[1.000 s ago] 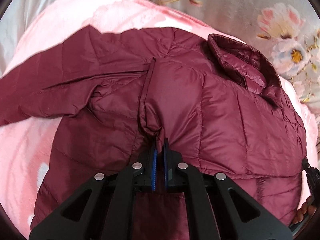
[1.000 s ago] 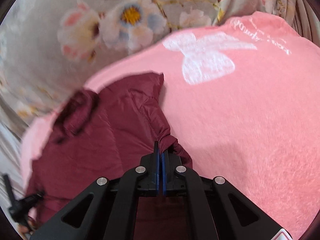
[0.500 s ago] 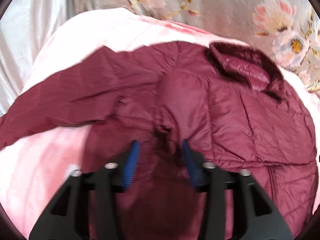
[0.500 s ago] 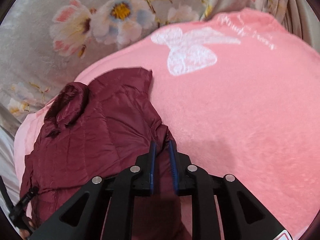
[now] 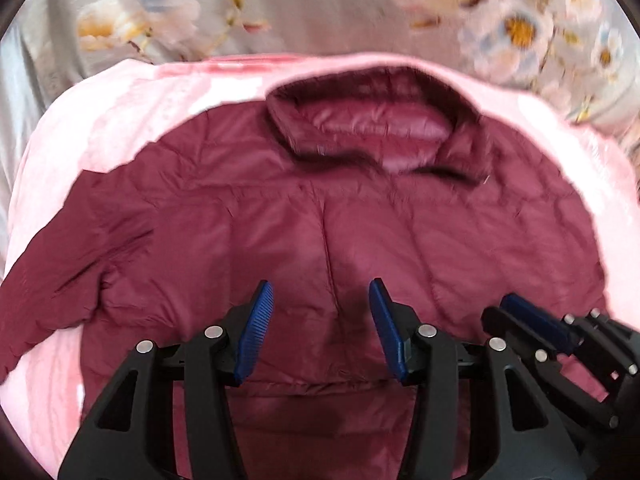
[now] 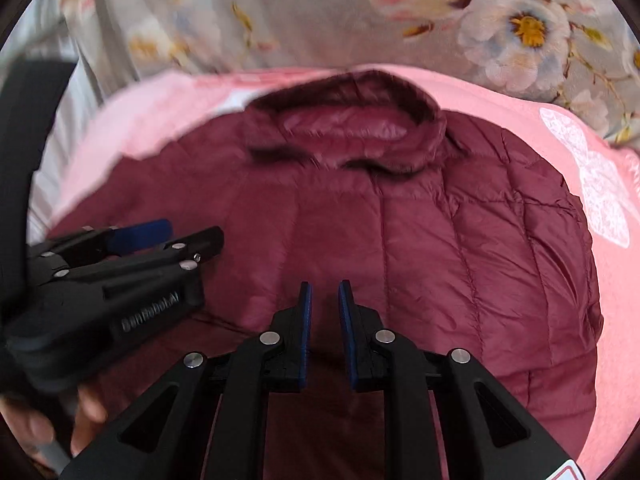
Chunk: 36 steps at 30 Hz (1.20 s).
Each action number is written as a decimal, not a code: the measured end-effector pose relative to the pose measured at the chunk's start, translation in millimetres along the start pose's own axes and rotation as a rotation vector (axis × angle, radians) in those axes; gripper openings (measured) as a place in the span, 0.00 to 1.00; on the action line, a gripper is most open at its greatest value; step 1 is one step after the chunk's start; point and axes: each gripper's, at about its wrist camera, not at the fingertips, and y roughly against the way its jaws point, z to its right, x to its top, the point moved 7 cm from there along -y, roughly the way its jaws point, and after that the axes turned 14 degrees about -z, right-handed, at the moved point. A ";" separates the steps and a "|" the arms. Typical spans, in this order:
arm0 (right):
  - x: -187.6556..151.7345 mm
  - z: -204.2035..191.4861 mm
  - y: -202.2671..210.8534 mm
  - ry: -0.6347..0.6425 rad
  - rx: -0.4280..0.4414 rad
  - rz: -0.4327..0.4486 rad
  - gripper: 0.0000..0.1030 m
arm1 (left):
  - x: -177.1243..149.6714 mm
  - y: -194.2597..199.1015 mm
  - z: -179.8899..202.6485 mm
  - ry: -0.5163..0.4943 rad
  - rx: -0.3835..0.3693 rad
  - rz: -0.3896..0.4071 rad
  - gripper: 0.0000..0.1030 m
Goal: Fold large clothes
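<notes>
A maroon quilted puffer jacket lies front up on a pink blanket, collar at the far side. One sleeve stretches to the left. My left gripper hovers open and empty over the jacket's middle. My right gripper is open by a narrow gap, empty, over the jacket. Each gripper shows in the other's view: the right one at lower right, the left one at left.
The pink blanket carries a white butterfly print to the right of the jacket. Grey floral bedding lies beyond the blanket. A hand holds the left gripper's handle.
Both grippers have let go of the jacket folds and opened. Both have pulled back and turned toward the collar, and now sit side by side over the jacket's middle.
</notes>
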 end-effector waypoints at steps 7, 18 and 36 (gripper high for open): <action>-11.3 31.8 -16.6 -0.093 0.026 0.010 0.05 | -18.0 -18.7 -6.1 0.019 0.027 0.055 0.55; -14.5 34.1 -16.4 -0.116 0.021 0.033 0.02 | -20.4 -19.7 -14.1 0.057 0.042 0.070 0.59; -28.2 41.4 13.0 -0.163 -0.089 0.090 0.18 | -69.9 42.2 -151.7 0.411 -0.026 0.113 0.82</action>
